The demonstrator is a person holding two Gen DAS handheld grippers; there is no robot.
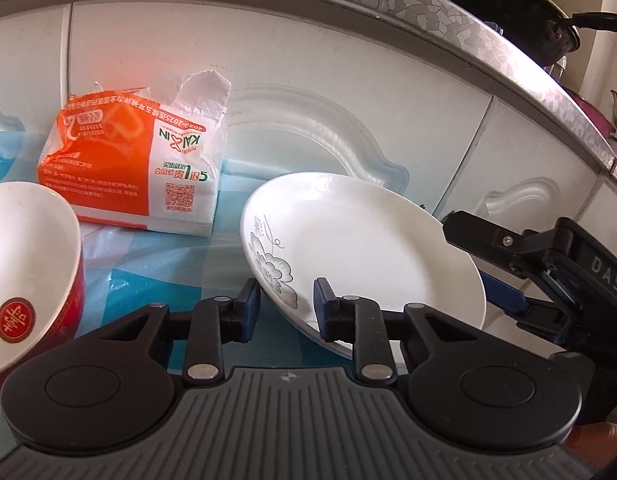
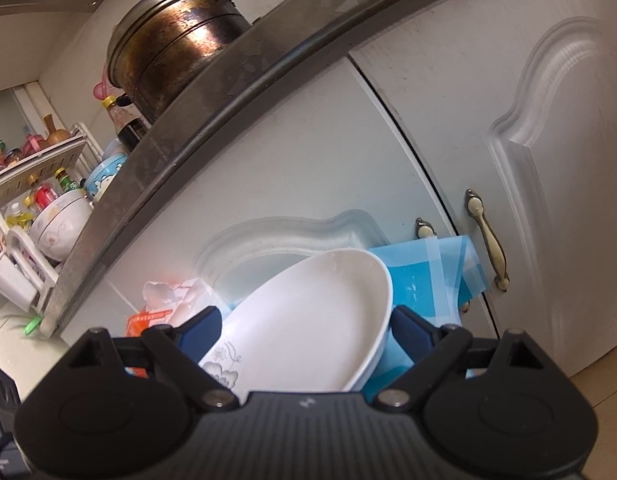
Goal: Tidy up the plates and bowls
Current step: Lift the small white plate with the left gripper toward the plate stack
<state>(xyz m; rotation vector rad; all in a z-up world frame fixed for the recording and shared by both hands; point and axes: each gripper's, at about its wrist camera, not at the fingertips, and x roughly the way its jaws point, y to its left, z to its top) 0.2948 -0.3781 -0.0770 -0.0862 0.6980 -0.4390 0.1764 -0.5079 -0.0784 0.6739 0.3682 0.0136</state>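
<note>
While both grippers converge on one tilted white plate (image 1: 360, 248), the left gripper (image 1: 286, 308) stands open, its blue pads straddling the near rim without visibly pinching it, apparently to steady the plate. The right gripper (image 2: 304, 336) is likewise open wide, the plate's far edge lying between its fingers; whether they touch cannot be told. Beyond, a red-and-white bowl (image 1: 28, 276) sits well to the left on the blue-checked worktop (image 1: 156, 256), an orange tissue pack (image 1: 132, 160) stands behind it, and white cabinet doors (image 2: 508, 160) close the scene.
</note>
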